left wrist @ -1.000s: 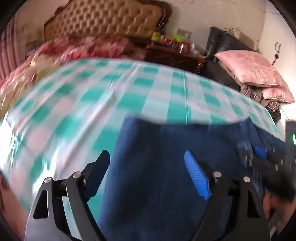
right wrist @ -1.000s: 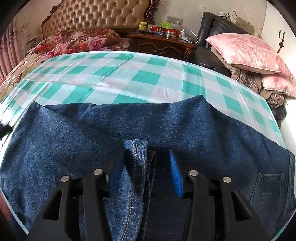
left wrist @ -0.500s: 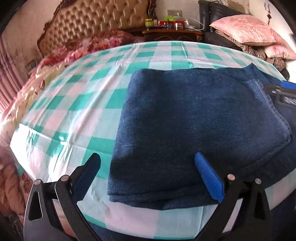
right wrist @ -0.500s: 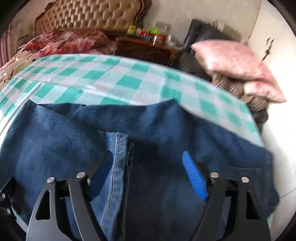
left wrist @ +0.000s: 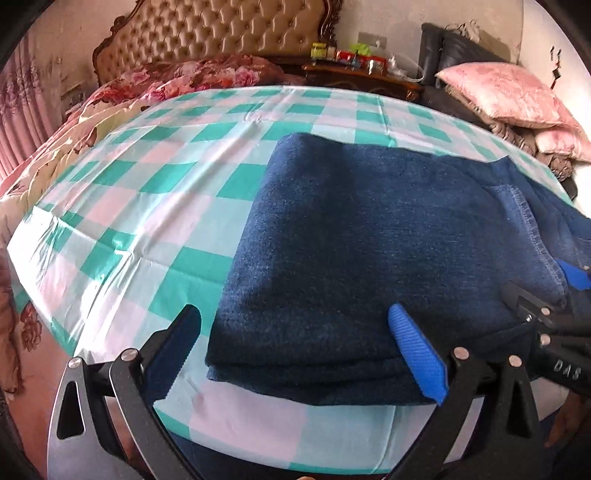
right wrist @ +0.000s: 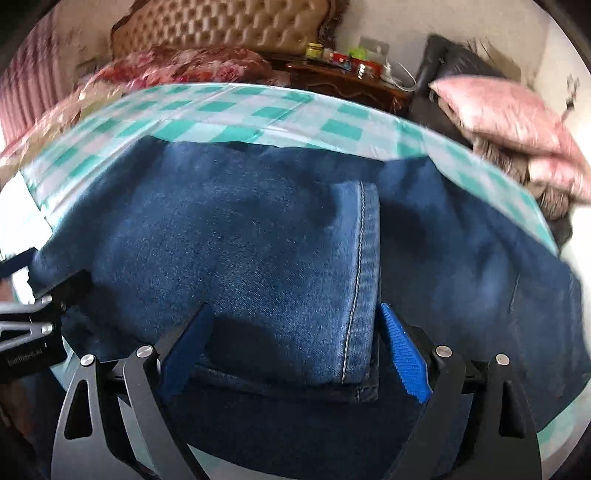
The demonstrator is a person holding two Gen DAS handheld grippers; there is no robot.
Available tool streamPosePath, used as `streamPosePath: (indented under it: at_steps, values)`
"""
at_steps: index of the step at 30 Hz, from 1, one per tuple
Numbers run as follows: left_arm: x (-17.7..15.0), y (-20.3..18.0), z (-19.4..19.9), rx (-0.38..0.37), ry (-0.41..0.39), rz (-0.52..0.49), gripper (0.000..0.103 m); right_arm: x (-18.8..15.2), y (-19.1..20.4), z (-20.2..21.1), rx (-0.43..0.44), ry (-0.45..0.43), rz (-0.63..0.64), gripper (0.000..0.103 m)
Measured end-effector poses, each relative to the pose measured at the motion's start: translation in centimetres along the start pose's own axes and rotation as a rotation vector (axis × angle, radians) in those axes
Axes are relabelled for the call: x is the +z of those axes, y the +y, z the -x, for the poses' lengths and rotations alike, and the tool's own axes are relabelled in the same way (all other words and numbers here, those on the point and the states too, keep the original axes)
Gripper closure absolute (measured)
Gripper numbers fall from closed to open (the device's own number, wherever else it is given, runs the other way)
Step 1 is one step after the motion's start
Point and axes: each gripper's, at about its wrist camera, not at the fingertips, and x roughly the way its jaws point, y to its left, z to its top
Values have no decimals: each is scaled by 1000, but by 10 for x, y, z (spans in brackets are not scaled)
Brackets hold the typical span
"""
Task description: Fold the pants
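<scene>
Dark blue jeans (left wrist: 369, 236) lie folded on the green-and-white checked cloth (left wrist: 155, 206). My left gripper (left wrist: 295, 321) stands open over their near left corner, its blue pads (left wrist: 417, 354) clear of the denim. In the right wrist view the folded leg with its stitched hem (right wrist: 360, 280) lies on top of the jeans (right wrist: 240, 236). My right gripper (right wrist: 295, 314) straddles that hem end with its jaws opening and not pressing on it. The right gripper (left wrist: 539, 310) also shows at the right edge of the left wrist view. The left gripper (right wrist: 37, 295) shows at the left edge of the right wrist view.
A tufted headboard (left wrist: 221, 33) and floral bedding (left wrist: 192, 77) lie beyond the cloth. At the back stands a wooden nightstand (left wrist: 362, 77) with jars. Pink pillows (left wrist: 506, 96) are piled on a dark chair at the right. The cloth's near edge (left wrist: 277, 417) runs below the jeans.
My right gripper has let go of the hem fold and opened wide. The left jaws spread a little more. Both have drawn back toward the near edge, and the jeans lie flat.
</scene>
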Motion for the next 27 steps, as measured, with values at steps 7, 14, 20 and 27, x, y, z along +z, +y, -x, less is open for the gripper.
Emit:
streamPosePath:
  at_steps: [7,14,20,27]
  values:
    - [-6,12,-1,-102,-4,34,2,-3,-4,-3,33,10,-44,17]
    - [-4,12,-3,-120,6,-3,1,-3,-7,-1,33,36,-86,17]
    - [-1,11,-7,-123,33,-38,1,-8,-9,1,51,52,-86,17]
    - [-2,31,3,-167,31,39,24,10,-3,39,-33,-107,-1,17]
